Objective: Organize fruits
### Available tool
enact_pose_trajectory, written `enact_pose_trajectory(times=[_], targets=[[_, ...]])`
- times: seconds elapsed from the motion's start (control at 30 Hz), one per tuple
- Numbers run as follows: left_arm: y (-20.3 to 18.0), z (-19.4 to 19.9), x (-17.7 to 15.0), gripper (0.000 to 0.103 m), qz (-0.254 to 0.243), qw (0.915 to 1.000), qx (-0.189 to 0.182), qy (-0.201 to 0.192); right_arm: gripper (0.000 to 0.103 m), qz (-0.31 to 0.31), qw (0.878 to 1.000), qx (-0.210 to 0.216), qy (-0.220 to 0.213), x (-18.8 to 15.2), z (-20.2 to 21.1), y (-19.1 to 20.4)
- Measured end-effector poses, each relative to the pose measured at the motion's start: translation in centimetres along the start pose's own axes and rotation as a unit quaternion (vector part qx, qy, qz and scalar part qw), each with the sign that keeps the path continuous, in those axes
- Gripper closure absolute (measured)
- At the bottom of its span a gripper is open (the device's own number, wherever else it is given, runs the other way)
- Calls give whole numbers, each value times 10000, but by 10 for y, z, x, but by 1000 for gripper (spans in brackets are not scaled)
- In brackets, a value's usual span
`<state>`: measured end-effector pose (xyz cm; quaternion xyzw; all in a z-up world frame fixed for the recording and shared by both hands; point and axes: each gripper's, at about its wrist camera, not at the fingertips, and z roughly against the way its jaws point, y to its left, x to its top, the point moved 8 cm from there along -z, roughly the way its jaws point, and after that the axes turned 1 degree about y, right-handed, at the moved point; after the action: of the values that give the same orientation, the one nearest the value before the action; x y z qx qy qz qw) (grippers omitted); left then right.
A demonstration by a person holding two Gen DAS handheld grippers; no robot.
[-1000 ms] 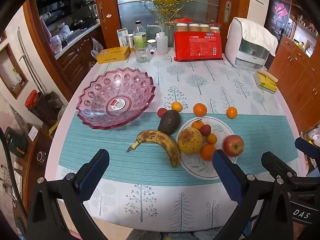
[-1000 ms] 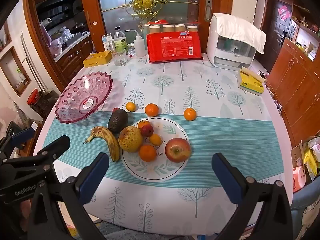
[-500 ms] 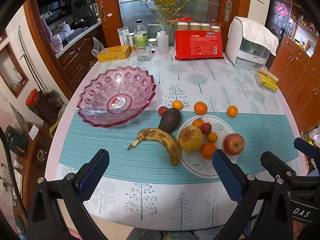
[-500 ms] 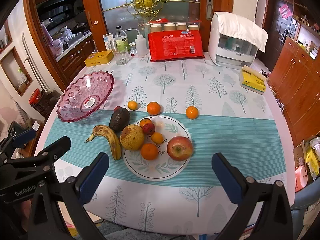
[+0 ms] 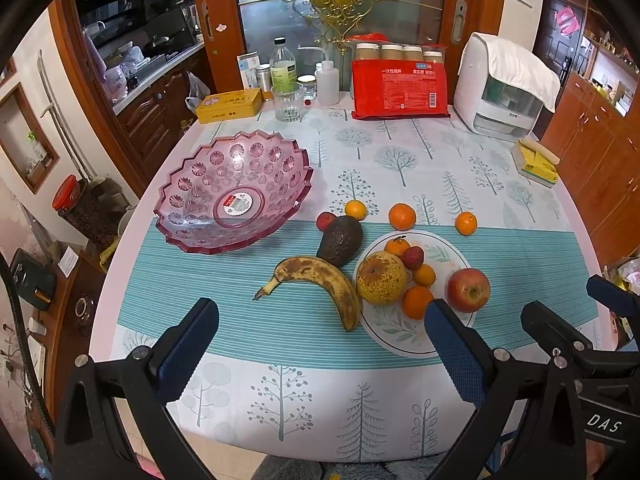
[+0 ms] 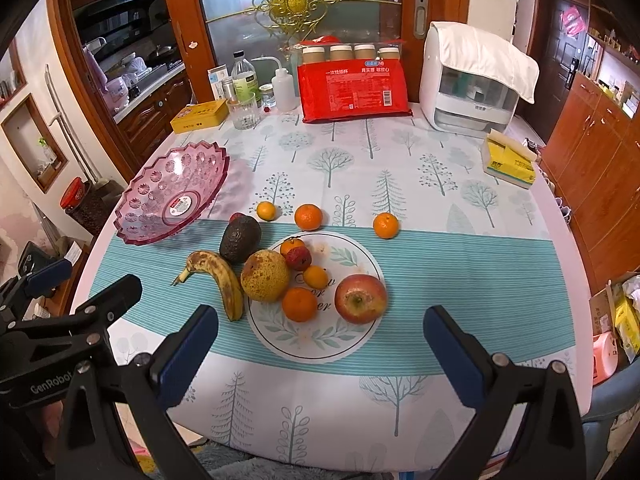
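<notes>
An empty pink glass bowl (image 5: 234, 194) (image 6: 176, 196) stands at the table's left. A white plate (image 6: 352, 344) (image 5: 392, 332) holds a pear (image 6: 265, 276), a red apple (image 6: 361, 298), small oranges and a strawberry. A spotted banana (image 5: 320, 280) (image 6: 224, 280) and a dark avocado (image 5: 340, 240) (image 6: 240, 238) lie beside the plate. Three loose oranges (image 6: 308, 217) sit behind it. My left gripper (image 5: 320, 356) hovers open near the table's front edge, below the banana. My right gripper (image 6: 320, 356) hovers open in front of the plate, holding nothing.
At the table's back stand a red packet of cups (image 6: 354, 90), bottles, a glass (image 6: 245, 110), a yellow tin (image 6: 199, 116) and a white appliance (image 6: 472, 80). A yellow tissue pack (image 6: 508, 160) lies at the right. Wooden cabinets flank the table.
Both grippers have drifted slightly; the views shifted a little down and back. Nothing on the table moved, and both stay open.
</notes>
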<state>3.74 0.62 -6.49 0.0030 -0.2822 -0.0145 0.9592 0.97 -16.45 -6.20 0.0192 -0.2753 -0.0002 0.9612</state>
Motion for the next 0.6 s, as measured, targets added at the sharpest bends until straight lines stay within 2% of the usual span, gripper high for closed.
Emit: enact_pose_trajectory(times=[0.23, 0.5, 0.6], targets=[[3, -4, -4, 1, 16, 10000, 15, 2, 0, -4, 10000, 25, 4, 4, -1, -3], [6, -5, -7, 1, 48, 10000, 29, 3, 0, 57, 10000, 69, 7, 3, -8, 11], [9, -5, -9, 1, 63, 10000, 39, 3, 0, 53, 9999, 121, 20, 9, -9, 2]])
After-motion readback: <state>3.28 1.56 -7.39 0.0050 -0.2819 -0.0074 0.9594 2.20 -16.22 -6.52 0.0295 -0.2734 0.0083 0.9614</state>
